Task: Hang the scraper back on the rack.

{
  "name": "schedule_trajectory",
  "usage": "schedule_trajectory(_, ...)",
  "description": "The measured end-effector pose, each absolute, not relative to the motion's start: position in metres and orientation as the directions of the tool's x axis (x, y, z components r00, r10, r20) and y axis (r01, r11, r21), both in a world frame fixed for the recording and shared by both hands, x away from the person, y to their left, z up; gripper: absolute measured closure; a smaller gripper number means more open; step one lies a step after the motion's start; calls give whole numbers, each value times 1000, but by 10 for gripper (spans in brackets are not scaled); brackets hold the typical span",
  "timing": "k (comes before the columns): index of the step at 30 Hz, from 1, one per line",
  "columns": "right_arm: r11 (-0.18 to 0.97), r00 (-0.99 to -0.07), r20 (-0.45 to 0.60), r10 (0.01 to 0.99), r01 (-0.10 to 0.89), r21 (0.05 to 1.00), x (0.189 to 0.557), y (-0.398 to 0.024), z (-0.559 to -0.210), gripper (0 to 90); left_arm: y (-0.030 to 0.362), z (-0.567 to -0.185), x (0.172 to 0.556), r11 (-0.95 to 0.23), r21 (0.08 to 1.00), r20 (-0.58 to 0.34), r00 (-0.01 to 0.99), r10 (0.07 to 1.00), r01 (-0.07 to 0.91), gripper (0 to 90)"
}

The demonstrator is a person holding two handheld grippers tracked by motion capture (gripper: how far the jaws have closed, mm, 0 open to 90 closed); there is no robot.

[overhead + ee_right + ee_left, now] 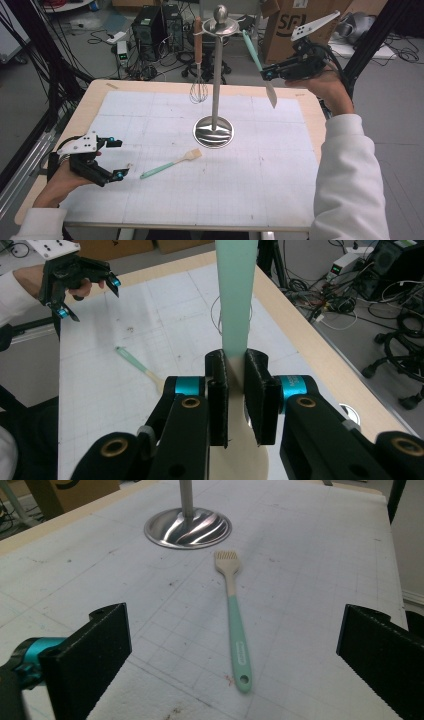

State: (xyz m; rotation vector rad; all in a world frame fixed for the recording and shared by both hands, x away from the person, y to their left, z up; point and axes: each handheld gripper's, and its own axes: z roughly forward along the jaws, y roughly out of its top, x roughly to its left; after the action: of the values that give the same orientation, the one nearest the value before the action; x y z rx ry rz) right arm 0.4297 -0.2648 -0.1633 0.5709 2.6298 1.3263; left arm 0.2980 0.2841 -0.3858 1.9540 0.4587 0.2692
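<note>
**Spatula aloft beside the utensil stand, brush waiting on the mat**

Landmark: the steel utensil stand [215, 90], upright mid-table on the gridded mat [280, 190].

- Spatula [260, 62]: mint handle, cream blade, carried in the air just right of the stand's top ring, handle end up near the ring, blade hanging down and tilted. It looks light. The handle appears stiff and the blade probably flexes a little. The smooth handle may slip or swing if pinched loosely. The best hold is judged to be where handle meets blade, which is where it is gripped now.
- Right gripper [236, 390]: jaws pressed nearly together, pinching the spatula at that junction; the right gripper view shows both pads flat on it.
- Left gripper [117, 157]: low at the stand's near left, just over the mat, jaws spread wide and holding nothing.
- Pastry brush [235, 615]: lies flat on the mat in front of the stand's base, bristles toward the base, mint handle end toward the left gripper, lined up between its jaws but apart from them.
- Whisk [198, 75]: hangs from the ring on the stand's left side.
</note>
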Motion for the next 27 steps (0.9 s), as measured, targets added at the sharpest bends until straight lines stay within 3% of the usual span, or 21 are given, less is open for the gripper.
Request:
schedule_trajectory(23, 542, -927, 54, 372, 264, 798, 450, -230, -181, 792, 285, -387, 300, -368, 908, -22, 898, 439, 202, 17)
schedule_trajectory(27, 533, -926, 48, 375, 257, 806, 450, -229, -182, 674, 285, -387, 300, -367, 908, -22, 898, 439, 201, 17)
